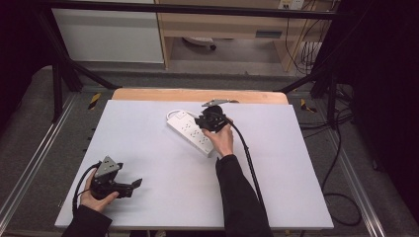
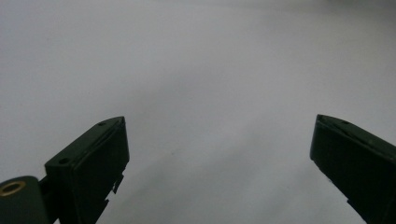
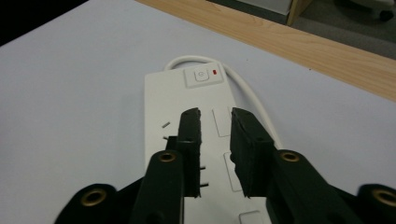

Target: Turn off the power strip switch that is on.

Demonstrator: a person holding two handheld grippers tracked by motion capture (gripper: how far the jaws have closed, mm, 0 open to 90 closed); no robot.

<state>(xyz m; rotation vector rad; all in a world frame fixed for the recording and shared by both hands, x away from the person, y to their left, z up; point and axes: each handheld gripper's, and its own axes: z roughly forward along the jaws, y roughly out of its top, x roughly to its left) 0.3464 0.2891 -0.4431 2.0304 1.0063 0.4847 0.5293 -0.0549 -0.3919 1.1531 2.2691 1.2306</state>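
Over the glossy white power strip (image 3: 187, 116), right tongs (image 3: 215, 113) nearly closed; left tongs (image 2: 219, 135) spread wide.

A lab: black frame rig (image 1: 64, 69) around a white-topped table (image 1: 148, 168), loose cables (image 1: 341, 148) on grey carpet.

Desk (image 1: 163, 197): white top, wooden strip (image 1: 197, 95) along far edge. Grey floor (image 1: 29, 128) around it; metal rails (image 1: 34, 163) left and right. Black frame bar (image 1: 188, 8) overhead. Behind: white panel (image 1: 108, 34), light wood shelving (image 1: 222, 24), possibly a caster beneath. Black cables (image 1: 341, 163) trail at right. Side margins dark.
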